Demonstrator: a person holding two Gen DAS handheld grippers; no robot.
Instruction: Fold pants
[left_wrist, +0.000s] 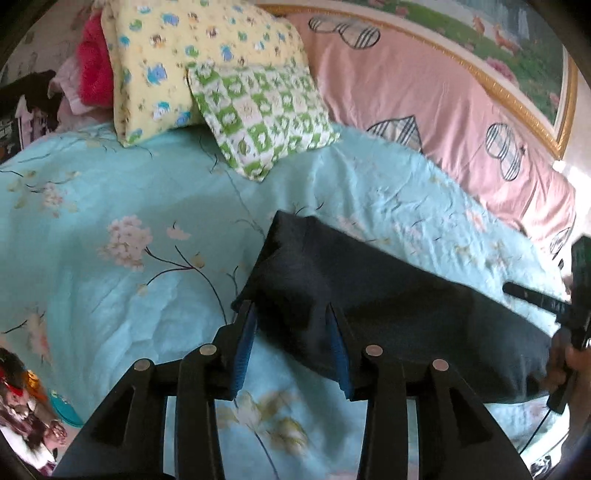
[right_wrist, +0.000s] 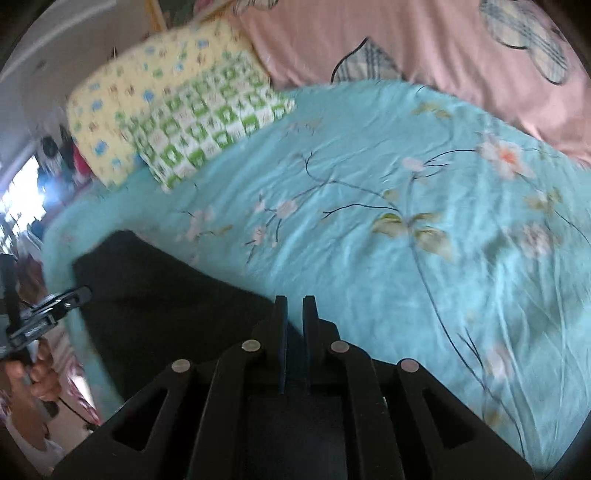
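Dark folded pants (left_wrist: 388, 306) lie flat on the turquoise floral bedsheet (left_wrist: 110, 184). My left gripper (left_wrist: 289, 308) is open at their near left corner. Its blue pads stand apart with the cloth's edge between them, and neither pad presses on it. The right gripper (left_wrist: 511, 288) reaches in over the pants' right end. In the right wrist view the right gripper (right_wrist: 295, 301) is shut, its fingers nearly together with nothing seen between the tips. The pants (right_wrist: 166, 306) lie just to its left. The left gripper (right_wrist: 83, 293) shows at their far end.
A yellow pillow (left_wrist: 166, 66) and a green checked pillow (left_wrist: 258, 110) lie at the head of the bed. A pink quilt (left_wrist: 424, 92) runs along the far side under a gold-framed picture (left_wrist: 517, 55). Red and pink clothes (left_wrist: 94, 70) are piled at the far left.
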